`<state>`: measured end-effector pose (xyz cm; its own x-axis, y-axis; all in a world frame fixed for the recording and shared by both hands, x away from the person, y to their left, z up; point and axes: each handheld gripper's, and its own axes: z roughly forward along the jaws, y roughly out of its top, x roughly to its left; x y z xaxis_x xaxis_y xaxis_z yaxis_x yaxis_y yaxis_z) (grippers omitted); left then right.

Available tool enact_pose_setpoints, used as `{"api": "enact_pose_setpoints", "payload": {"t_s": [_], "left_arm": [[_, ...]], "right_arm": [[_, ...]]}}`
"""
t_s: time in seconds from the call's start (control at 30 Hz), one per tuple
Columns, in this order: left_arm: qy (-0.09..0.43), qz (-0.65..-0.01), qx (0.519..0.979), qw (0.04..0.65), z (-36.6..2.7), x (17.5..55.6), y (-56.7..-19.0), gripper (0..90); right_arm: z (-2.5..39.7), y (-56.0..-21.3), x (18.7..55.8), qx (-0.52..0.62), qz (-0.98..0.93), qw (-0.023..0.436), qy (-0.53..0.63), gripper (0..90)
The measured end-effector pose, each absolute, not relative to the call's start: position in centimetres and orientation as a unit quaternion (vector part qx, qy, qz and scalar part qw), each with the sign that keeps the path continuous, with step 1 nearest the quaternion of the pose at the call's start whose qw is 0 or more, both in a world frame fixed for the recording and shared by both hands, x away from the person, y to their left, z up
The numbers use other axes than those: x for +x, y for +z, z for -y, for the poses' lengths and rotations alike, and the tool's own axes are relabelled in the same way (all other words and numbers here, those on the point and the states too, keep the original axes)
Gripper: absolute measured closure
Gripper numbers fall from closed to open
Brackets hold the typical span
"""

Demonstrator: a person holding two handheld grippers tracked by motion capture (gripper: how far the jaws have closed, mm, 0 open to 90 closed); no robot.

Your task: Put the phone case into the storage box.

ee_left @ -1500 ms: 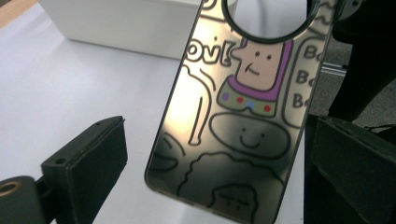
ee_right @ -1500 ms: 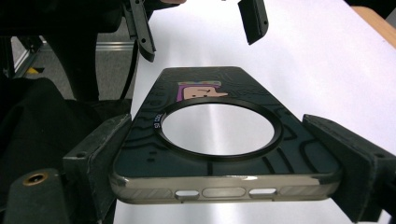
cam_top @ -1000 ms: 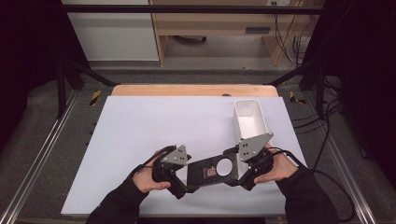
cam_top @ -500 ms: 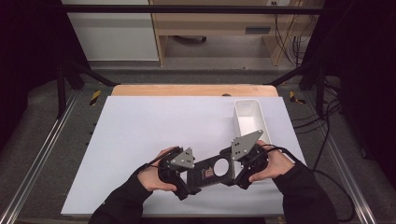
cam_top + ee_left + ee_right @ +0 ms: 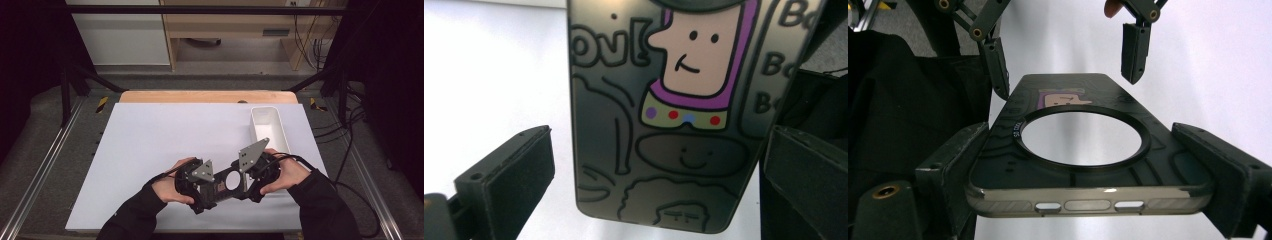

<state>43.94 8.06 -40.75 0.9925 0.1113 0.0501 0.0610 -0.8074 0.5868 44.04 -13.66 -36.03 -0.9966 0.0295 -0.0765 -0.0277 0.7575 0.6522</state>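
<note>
Phone case: a dark, see-through phone case (image 5: 226, 183) with a large round camera hole and cartoon drawings, held level above the desk's near edge, right of its middle, spanning between the two grippers.
Right gripper: the right gripper (image 5: 1088, 172) is clenched on the case's camera end; its two black jaws press both long sides, with the port cut-outs facing the camera.
Left gripper: the left gripper (image 5: 649, 175) stands released around the other end of the case; in the left gripper view the left jaw is clear of the case's edge, the right jaw just beside it, contact unclear. In the right gripper view its jaws flank the case's far end, apart from it.
Hands: the left hand (image 5: 170, 185) and right hand (image 5: 282, 175) hold the grippers, dark sleeves entering from the near edge.
Nearby: a white tray (image 5: 267, 127) sits along the desk's right edge, just beyond the right gripper.
In the way: nothing lies between the grippers and the case.
Surface: a white desk (image 5: 165, 135) with a wooden strip at its far edge.
Room: metal rails, dark frame posts, cables at right, a wooden bench behind.
</note>
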Motion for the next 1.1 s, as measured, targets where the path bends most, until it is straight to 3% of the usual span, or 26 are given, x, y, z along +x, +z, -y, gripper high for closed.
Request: {"api": "enact_pose_setpoints", "payload": {"t_s": [0.7,1.1], "left_arm": [[0.039,-0.032,0.964,0.261,-6.9,44.2,-41.8,1.3],[0.039,-0.020,0.968,0.247,-6.0,44.2,-42.3,8.2]], "right_arm": [[11.9,-35.8,44.3,-0.003,-0.951,0.036,0.306,12.3],[11.6,-35.9,44.2,-0.007,-0.953,0.036,0.300,12.2]]}}
